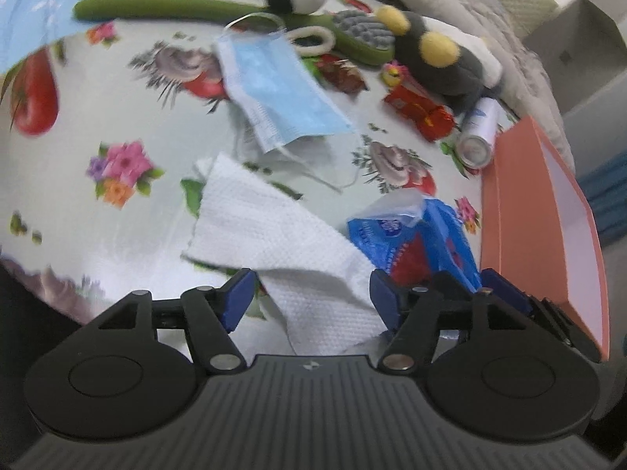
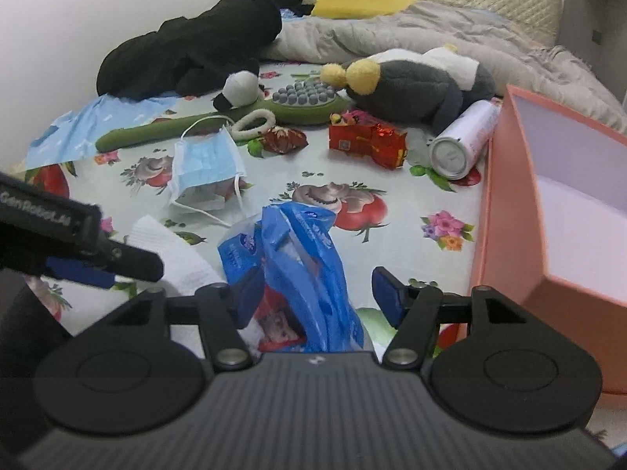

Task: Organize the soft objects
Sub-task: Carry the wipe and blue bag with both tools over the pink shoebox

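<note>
My left gripper (image 1: 309, 293) is open with a white paper towel (image 1: 274, 227) lying between its jaws on the flowered sheet. My right gripper (image 2: 317, 293) is open around a blue plastic tissue pack (image 2: 301, 250), which also shows in the left wrist view (image 1: 415, 235). A blue face mask (image 1: 274, 90) lies beyond the towel; it shows in the right wrist view (image 2: 207, 164) too. A grey plush toy (image 2: 411, 82) with yellow pompoms lies at the back. The left gripper's side (image 2: 78, 243) shows at the left of the right wrist view.
An open salmon box (image 2: 509, 180) stands at the right. A white can (image 2: 462, 141), red candy wrappers (image 2: 368, 141), a green massage stick (image 2: 274, 109) with a panda toy (image 2: 239, 90), a black garment (image 2: 188, 51) and a grey blanket (image 2: 392, 31) lie behind.
</note>
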`<state>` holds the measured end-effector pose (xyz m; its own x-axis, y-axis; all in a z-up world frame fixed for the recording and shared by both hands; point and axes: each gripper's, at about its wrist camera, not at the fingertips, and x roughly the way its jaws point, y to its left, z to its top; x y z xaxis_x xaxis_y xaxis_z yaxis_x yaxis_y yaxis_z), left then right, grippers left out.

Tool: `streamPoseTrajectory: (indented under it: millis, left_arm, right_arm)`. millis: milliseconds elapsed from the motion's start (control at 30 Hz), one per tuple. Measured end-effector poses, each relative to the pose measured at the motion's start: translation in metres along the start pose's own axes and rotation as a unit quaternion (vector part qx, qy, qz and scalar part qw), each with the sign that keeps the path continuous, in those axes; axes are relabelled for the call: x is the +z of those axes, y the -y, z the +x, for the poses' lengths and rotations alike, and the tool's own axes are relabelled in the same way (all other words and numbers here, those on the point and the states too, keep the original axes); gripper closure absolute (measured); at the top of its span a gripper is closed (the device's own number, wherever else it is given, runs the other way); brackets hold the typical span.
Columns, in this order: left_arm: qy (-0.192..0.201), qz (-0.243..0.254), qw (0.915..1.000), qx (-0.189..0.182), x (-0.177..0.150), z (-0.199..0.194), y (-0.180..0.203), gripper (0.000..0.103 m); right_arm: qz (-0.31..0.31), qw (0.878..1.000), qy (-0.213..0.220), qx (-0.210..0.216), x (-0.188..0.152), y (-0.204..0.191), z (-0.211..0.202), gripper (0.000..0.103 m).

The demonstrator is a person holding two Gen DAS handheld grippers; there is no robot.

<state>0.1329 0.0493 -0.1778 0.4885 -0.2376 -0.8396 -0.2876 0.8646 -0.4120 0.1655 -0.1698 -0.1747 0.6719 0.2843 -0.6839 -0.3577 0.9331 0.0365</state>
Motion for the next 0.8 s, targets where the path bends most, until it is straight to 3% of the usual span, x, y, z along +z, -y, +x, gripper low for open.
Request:
streamPoseTrajectory:
  millis: [100,167,267,400,600,800]
  left_arm:
    - [-0.008,-0.036,0.9993,-0.007,-0.004,0.005,-0.006,0.033]
    - [-0.012,-0.065,0.9977,-0.015,-0.007,0.009,-0.010,0.033]
    - [-0.009,-0.093,0.9953,-0.026,-0.009,0.012,-0.013,0.033]
    - [-0.002,-0.112,0.9930,-0.038,-0.011,0.018,-0.013,0.033]
    - [0.000,-0.101,0.9940,-0.042,-0.013,0.027,-0.007,0.035]
    - [-0.010,-0.077,0.9967,-0.021,-0.017,0.037,-0.004,0.056]
  right_arm:
    - [-0.004,1.000,-0.023,0.013,-0.001,0.001,0.017,0.043]
    - [0.002,0.999,-0.038,0.020,-0.003,0.001,0.024,0.061]
    - [0.018,0.998,-0.051,0.029,-0.008,0.003,0.026,0.073]
    - [0.030,0.997,-0.057,0.042,-0.010,0.001,0.019,0.078]
    - [0.047,0.995,-0.068,0.049,-0.016,-0.006,0.012,0.079]
    - [0.054,0.995,-0.076,0.032,-0.016,-0.005,0.007,0.080]
